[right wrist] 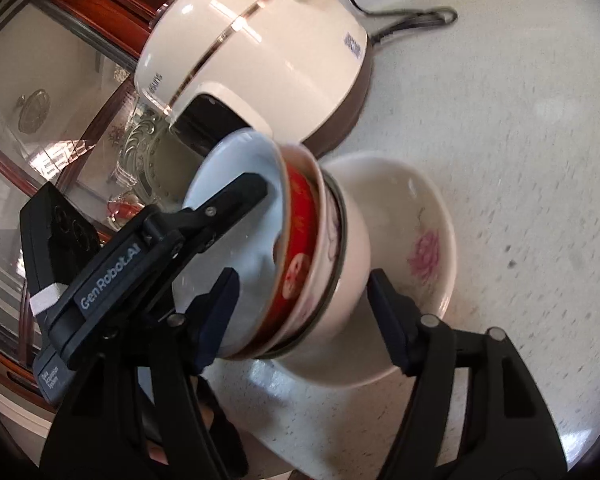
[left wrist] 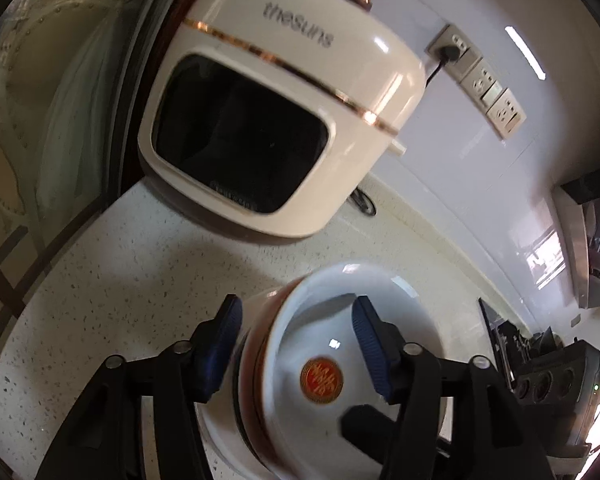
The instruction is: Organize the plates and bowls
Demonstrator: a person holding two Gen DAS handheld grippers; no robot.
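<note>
A stack of bowls [right wrist: 320,248] stands on a white plate with a pink flower [right wrist: 432,240] on the speckled counter. The top bowl [left wrist: 340,320] is white inside, with a red emblem at its bottom and a red band outside. My left gripper [left wrist: 296,344] straddles that bowl's rim, one blue pad outside and one inside, and both stand off the wall. One of its fingers [right wrist: 240,194] shows inside the bowl in the right wrist view. My right gripper [right wrist: 302,308] spans the near side of the stack, jaws wide, with the pads apart from the bowls.
A cream cooker [left wrist: 276,112] with a dark window stands close behind the stack, its black cord [right wrist: 412,20] lying on the counter [left wrist: 120,280]. Wall sockets [left wrist: 476,76] sit on the white backsplash. A wood-framed glass cabinet [right wrist: 60,100] borders the counter's left.
</note>
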